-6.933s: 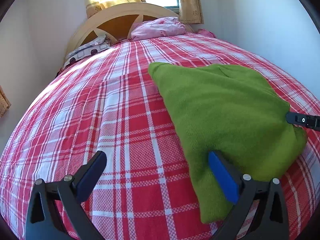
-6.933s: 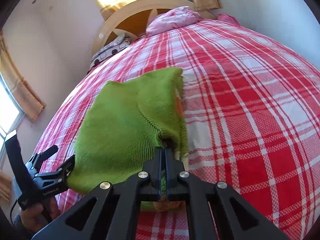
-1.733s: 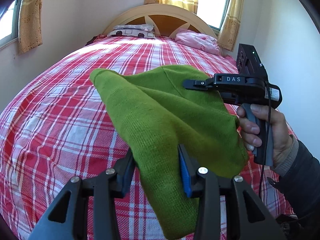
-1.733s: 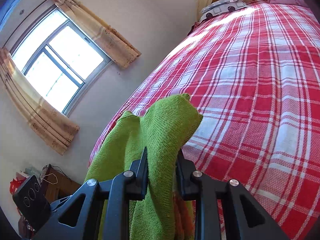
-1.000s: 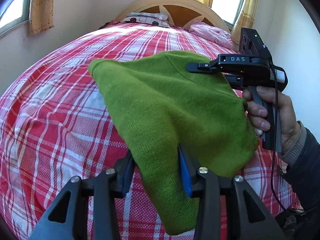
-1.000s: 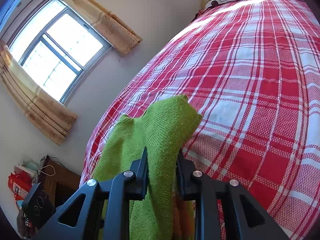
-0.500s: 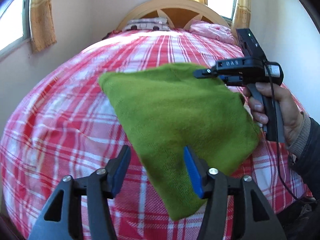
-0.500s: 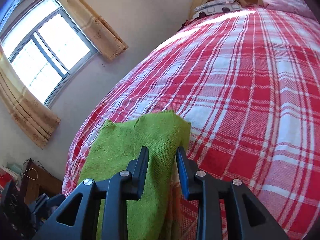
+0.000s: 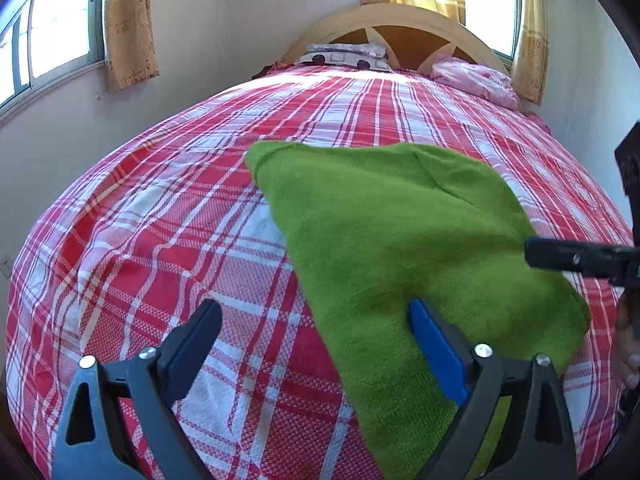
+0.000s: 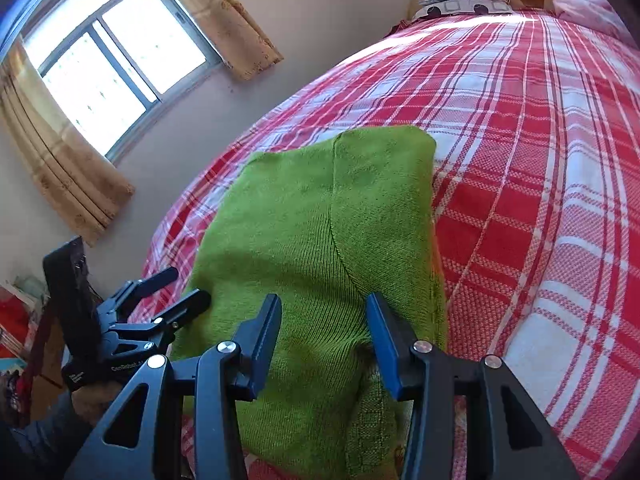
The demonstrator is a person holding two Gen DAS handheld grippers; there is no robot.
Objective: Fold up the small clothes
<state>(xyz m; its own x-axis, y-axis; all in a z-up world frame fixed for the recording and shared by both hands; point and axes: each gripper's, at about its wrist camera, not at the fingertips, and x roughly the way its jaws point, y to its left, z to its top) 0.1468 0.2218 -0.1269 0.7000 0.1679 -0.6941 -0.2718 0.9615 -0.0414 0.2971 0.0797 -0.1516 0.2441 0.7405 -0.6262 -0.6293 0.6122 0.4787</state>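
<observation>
A bed (image 9: 160,240) under a red plaid cover fills the room. An arched wooden headboard (image 9: 400,20) backs two pillows. Sunlit windows (image 10: 112,60) with tan curtains (image 9: 128,24) pierce pale walls.

Small white lettering on the left gripper (image 10: 176,300) body, too blurred to read

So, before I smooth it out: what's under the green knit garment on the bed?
The green knit garment lies on the red plaid bedspread. An orange patch peeks out at its right edge; whatever else it covers is hidden.
</observation>
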